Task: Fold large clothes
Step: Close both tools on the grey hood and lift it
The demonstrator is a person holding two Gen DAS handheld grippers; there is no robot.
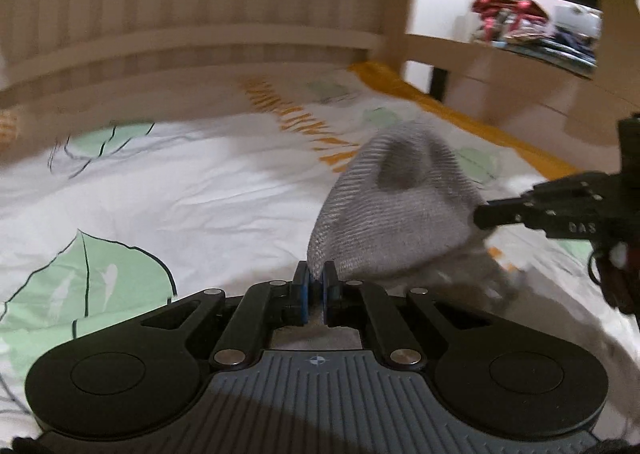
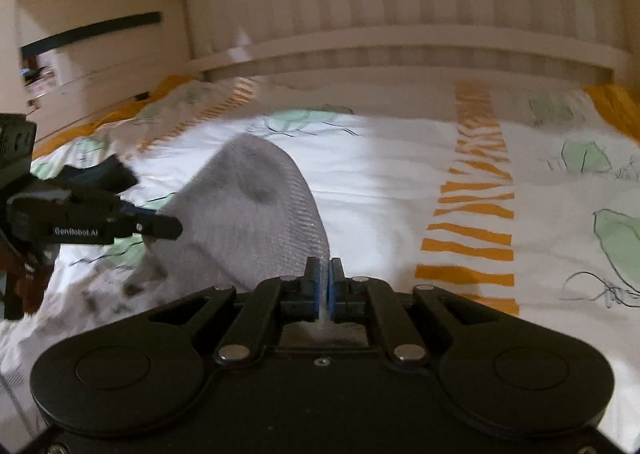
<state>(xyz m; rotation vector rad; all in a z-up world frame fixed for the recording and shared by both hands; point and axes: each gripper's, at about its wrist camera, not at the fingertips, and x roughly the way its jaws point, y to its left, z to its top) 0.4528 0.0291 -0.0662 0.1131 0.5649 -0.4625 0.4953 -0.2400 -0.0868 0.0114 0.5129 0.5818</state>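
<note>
Grey knit garment (image 1: 394, 209): hanging bunched between both grippers above the bed. Left gripper (image 1: 316, 280) and right gripper (image 2: 325, 282): fingers clamping its edges. Leaf-print sheet (image 1: 192, 189): lying beneath, wrinkled. Slatted headboard (image 2: 400, 1) standing behind; shelf (image 1: 520, 21) holding what are possibly clothes, blurred.

Bed (image 1: 208, 189): flat open sheet to the left of the left gripper (image 1: 316, 286) and to the right of the right gripper (image 2: 325, 286).
Between grippers: filled by the lifted grey cloth (image 1: 400, 213).
Far side: slatted headboard (image 2: 400, 49) closes off the bed.
Corner: shelf unit (image 1: 504, 29) stands beside the bed.
</note>
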